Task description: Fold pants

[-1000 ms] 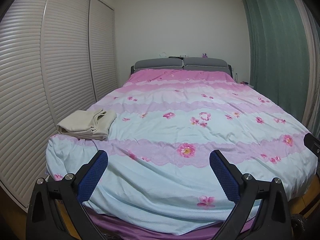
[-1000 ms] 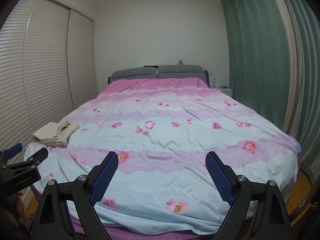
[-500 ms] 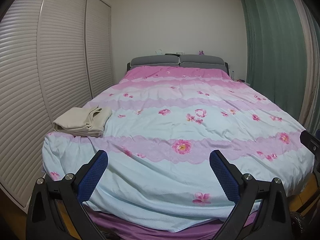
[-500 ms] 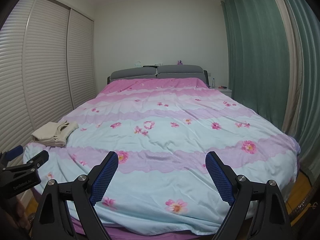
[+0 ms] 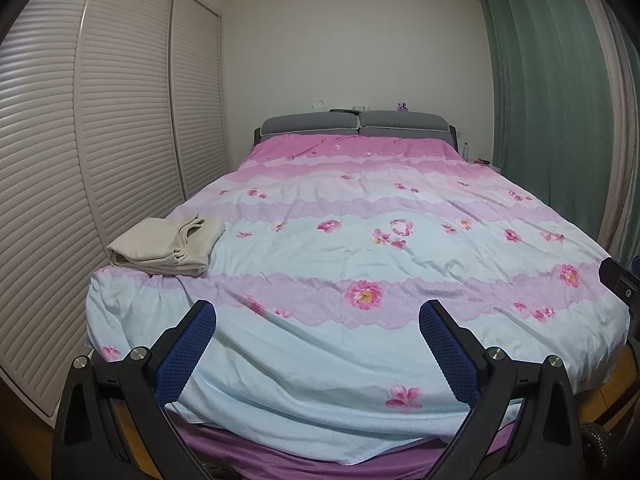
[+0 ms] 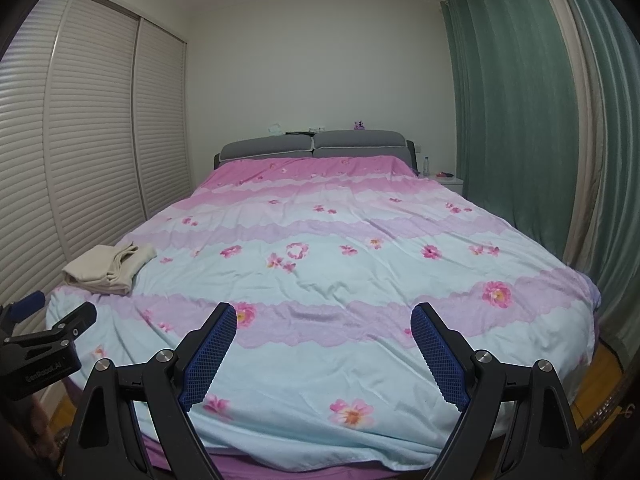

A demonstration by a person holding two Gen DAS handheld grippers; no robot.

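1. Your bed [image 5: 360,264] fills both views, under a quilt [image 6: 320,280] banded pink, lilac and pale blue with flowers; a purple sheet [image 5: 304,456] shows under its near edge.
2. Louvred doors [image 5: 100,152] line the left wall, green curtains [image 6: 516,120] the right, and a grey headboard [image 5: 354,124] stands against the white wall.
3. The pants [image 5: 166,246], beige and already folded, lie on the quilt's near left corner, well apart from both grippers.
4. Your left gripper [image 5: 318,354] hangs off the foot of the bed, fingers spread wide, holding nothing.
5. Your right gripper [image 6: 324,354] is likewise spread and empty.
6. Small items on the headboard and the nightstand [image 6: 450,178] are too tiny to identify, apart from a bottle [image 6: 427,165].
7. Nothing stands between the grippers and the pants.
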